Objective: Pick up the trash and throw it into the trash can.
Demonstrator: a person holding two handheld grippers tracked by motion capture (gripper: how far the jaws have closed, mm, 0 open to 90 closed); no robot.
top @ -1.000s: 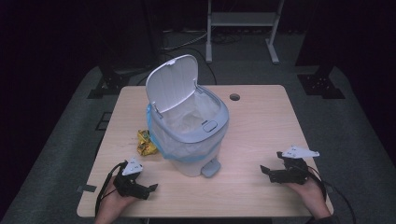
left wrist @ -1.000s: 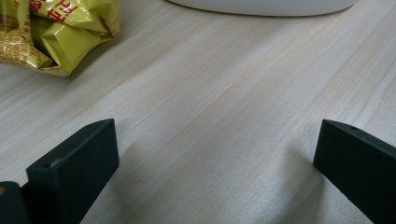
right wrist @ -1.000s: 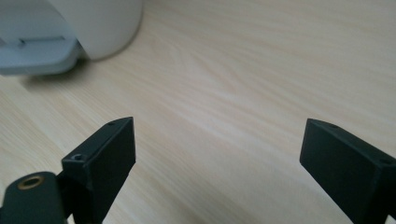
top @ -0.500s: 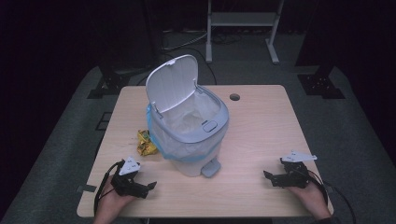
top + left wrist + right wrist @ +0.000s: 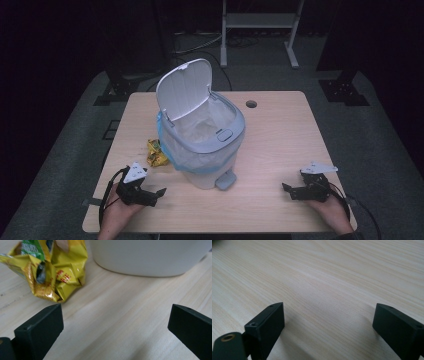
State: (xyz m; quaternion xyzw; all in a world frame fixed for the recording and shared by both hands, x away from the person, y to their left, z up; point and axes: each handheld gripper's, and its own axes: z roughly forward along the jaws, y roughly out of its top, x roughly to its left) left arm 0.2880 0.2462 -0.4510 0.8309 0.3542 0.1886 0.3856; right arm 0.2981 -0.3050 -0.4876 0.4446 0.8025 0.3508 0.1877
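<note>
One crumpled yellow wrapper lies on the table, touching the left side of one open-lidded white bin. Two grippers rest near the bin, left gripper and right gripper, jaws spread wide, empty.

A white pedal bin with its lid up and a blue-edged liner stands mid-bench, a crumpled yellow wrapper touching its left side. The left tool rests near the front left corner, close to the wrapper. The right tool rests near the front right, well apart from the bin.
</note>
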